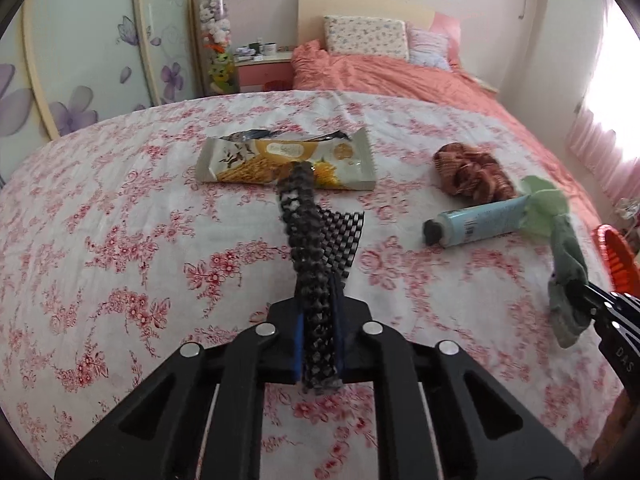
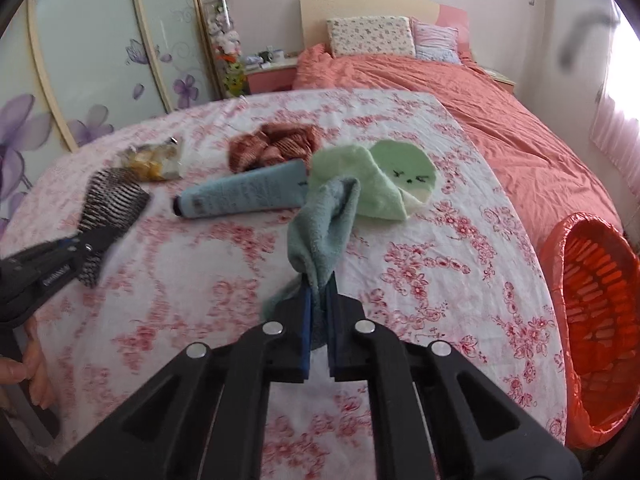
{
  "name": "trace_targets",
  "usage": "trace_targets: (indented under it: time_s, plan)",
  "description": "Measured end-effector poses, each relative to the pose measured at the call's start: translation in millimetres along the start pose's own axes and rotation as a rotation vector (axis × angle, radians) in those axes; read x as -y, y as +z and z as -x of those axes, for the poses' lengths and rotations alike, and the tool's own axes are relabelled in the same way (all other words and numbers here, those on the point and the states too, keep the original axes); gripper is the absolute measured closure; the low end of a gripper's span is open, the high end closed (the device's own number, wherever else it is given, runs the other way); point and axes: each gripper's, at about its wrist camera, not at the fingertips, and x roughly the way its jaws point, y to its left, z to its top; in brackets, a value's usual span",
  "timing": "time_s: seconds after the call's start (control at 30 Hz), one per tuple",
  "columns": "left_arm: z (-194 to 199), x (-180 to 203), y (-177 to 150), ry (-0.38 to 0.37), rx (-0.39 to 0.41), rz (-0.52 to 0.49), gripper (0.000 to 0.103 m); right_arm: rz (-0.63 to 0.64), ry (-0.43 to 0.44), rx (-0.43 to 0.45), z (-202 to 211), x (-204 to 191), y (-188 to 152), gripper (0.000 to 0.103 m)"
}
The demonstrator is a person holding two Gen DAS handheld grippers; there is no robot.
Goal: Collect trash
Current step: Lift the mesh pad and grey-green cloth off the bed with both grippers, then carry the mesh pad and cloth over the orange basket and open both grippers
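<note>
Left wrist view: your left gripper (image 1: pixel 318 312) pinches a black mesh strip (image 1: pixel 308 240) above the bedsheet (image 1: pixel 120 240). Your right gripper (image 2: pixel 319 312) clamps a green sock (image 2: pixel 324 224), the orange basket (image 2: pixel 600 320) far right.

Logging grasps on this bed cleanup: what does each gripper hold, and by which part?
The left gripper clamps a black-and-white patterned sock near one end. The right gripper clamps a teal-green fuzzy sock at one end.
</note>
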Motion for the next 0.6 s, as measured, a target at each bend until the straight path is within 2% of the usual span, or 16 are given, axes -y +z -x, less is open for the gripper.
trace_targets:
  time_s: [0.23, 0.43, 0.6]
  plan:
    - [34.5, 3.8, 7.1, -0.062, 0.081, -0.034, 0.096, -0.067, 0.076, 0.091, 47.3, 15.6, 9.8, 0.096]
    - [65.9, 14.4, 12.7, -0.115, 0.149, -0.075, 0.096, -0.067, 0.076, 0.173, 86.6, 24.5, 12.1, 0.096]
    - [89.8, 40.1, 22.1, -0.137, 0.192, -0.125, 0.096, -0.075, 0.062, 0.216, 106.5, 39.1, 10.7, 0.096]
